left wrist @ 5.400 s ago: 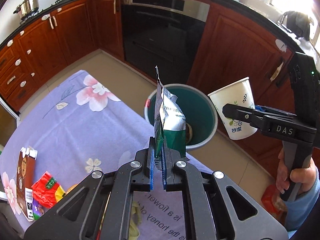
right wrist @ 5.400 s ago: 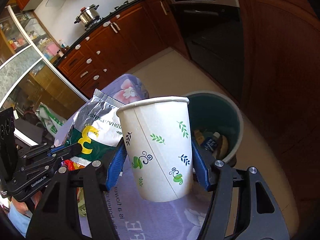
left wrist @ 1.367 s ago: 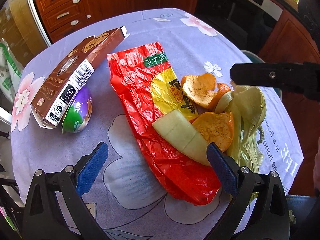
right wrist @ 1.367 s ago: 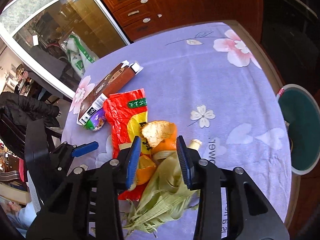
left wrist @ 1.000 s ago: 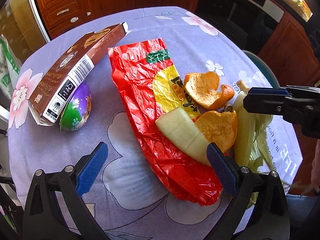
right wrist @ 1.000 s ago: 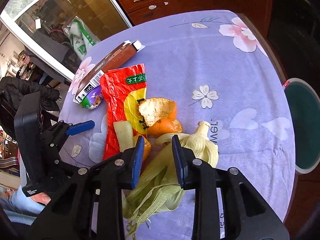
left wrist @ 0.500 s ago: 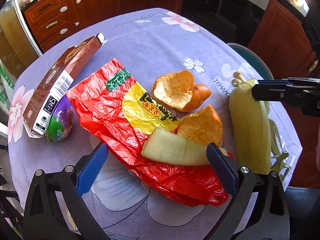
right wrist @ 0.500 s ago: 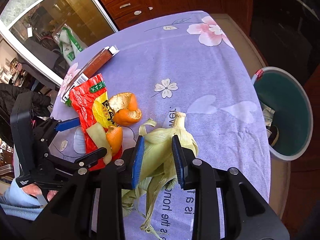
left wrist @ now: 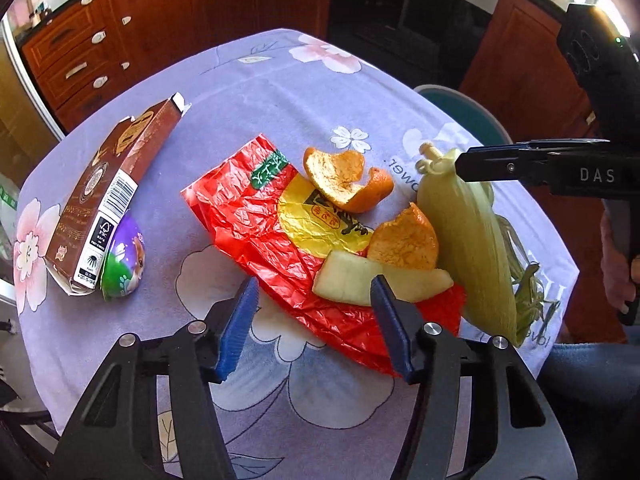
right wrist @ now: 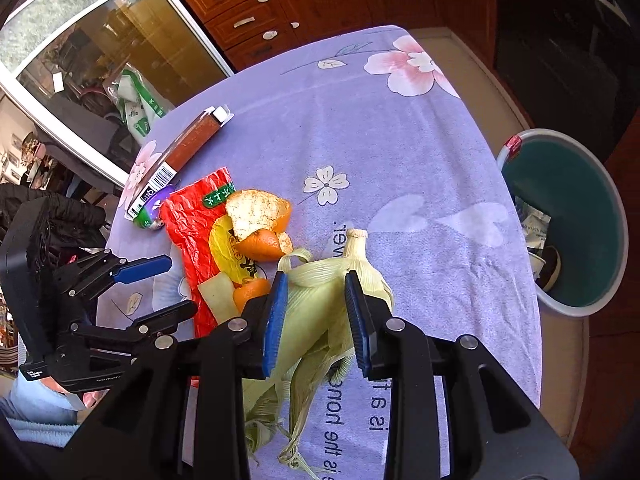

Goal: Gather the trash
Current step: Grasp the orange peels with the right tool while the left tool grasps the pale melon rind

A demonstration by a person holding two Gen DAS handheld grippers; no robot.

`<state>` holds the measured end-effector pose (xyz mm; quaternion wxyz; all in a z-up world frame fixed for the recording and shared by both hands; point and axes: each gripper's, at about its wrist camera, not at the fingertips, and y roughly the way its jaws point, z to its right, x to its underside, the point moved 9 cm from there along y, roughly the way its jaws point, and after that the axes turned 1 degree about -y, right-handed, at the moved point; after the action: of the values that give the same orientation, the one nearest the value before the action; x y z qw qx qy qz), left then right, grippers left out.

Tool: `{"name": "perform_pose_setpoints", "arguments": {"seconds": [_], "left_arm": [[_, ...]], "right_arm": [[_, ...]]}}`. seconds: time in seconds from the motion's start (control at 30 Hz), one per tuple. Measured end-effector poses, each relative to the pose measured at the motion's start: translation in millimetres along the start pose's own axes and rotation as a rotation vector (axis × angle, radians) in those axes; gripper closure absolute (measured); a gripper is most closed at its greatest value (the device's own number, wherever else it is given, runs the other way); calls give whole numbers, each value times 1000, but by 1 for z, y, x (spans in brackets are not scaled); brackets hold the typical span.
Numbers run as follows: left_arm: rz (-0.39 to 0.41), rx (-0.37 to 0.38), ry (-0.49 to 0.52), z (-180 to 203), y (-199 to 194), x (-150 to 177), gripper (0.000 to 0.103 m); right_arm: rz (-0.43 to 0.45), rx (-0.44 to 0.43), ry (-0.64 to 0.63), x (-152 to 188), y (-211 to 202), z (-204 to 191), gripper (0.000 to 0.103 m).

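Pale green corn husk (right wrist: 320, 300) is pinched by the right gripper (right wrist: 314, 320) and is now lifted clear of the lilac tabletop (left wrist: 280, 80), no longer lying beside the orange peel (left wrist: 348, 184). The left gripper (left wrist: 312, 320) has just been narrowed; its fingers (left wrist: 236, 328) are held apart above the red wrapper (left wrist: 256, 216), nothing gripped.

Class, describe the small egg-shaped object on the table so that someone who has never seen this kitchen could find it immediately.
Start at the round table under the lilac flowered cloth, then find the long brown cardboard carton with a barcode lying near one edge. Tucked against its barcode end sits a glossy purple-and-green plastic egg. It is the only smooth, rounded item; the neighbours are a crumpled red wrapper and scraps of orange peel.
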<state>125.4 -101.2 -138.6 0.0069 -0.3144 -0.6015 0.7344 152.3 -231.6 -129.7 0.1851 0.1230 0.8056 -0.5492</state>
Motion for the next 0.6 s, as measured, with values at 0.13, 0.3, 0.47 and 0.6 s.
{"name": "perform_pose_setpoints", "arguments": {"seconds": [0.13, 0.3, 0.47, 0.6], "left_arm": [[-16, 46, 23, 14, 7, 4, 44], [-43, 46, 69, 28, 29, 13, 43], [-30, 73, 23, 17, 29, 6, 42], [-18, 83, 59, 24, 33, 7, 43]], "right_arm": [[34, -38, -39, -9, -8, -25, 73], [19, -100, -118, -8, -6, -67, 73], [-53, -106, -103, 3, 14, -71, 74], [-104, -85, -67, 17, 25, -55, 77]]}}
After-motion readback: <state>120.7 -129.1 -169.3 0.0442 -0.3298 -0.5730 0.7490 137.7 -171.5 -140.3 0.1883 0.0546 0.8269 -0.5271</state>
